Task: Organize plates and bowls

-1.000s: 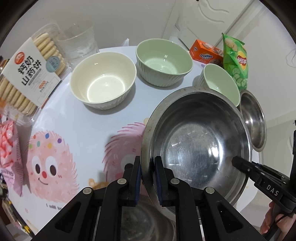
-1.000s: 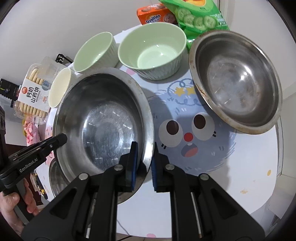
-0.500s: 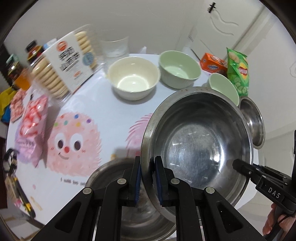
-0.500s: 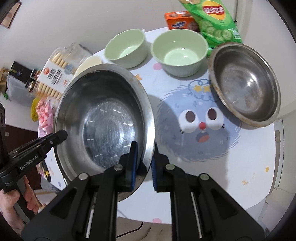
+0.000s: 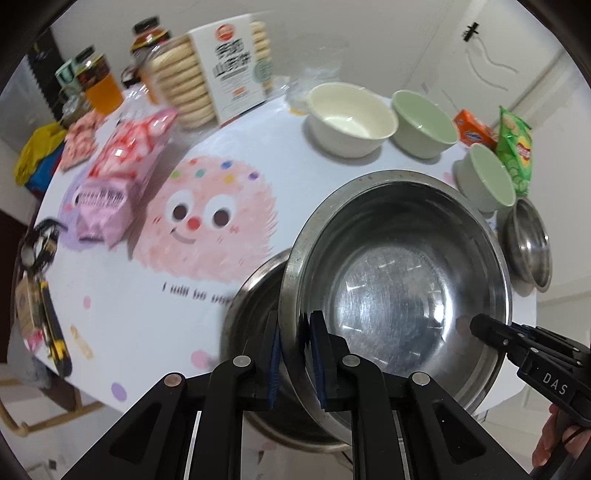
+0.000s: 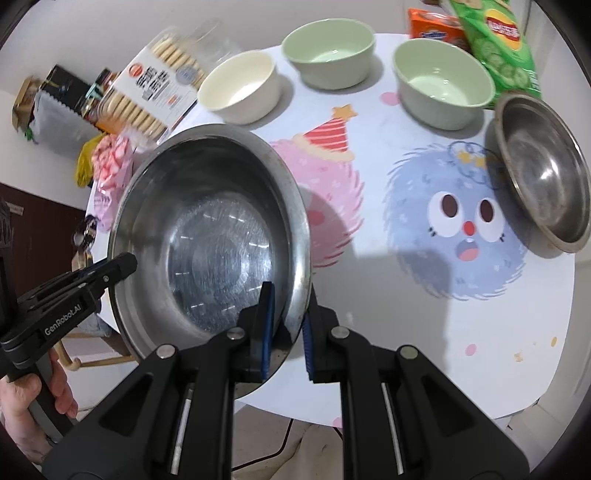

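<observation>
Both grippers hold a large steel bowl (image 5: 399, 295) (image 6: 207, 236) in the air over the table. My left gripper (image 5: 295, 325) is shut on its near left rim, and my right gripper (image 6: 288, 299) is shut on the opposite rim. Directly below the held bowl, a second steel bowl (image 5: 251, 306) rests near the table's front edge, mostly hidden. A cream bowl (image 5: 351, 118) (image 6: 240, 88), two pale green bowls (image 6: 328, 51) (image 6: 443, 81) and a third steel bowl (image 6: 543, 173) stand on the table farther off.
A biscuit pack (image 5: 221, 70), a pink snack bag (image 5: 118, 173), jars (image 5: 99, 81), a chips bag (image 6: 495, 44) and an orange box (image 6: 432, 22) line the table's far and left sides. The round table's edge (image 6: 498, 406) lies close to the grippers.
Both grippers have carried the large steel bowl sideways across the table. A second steel bowl has come into view beneath it. Both grips are unchanged.
</observation>
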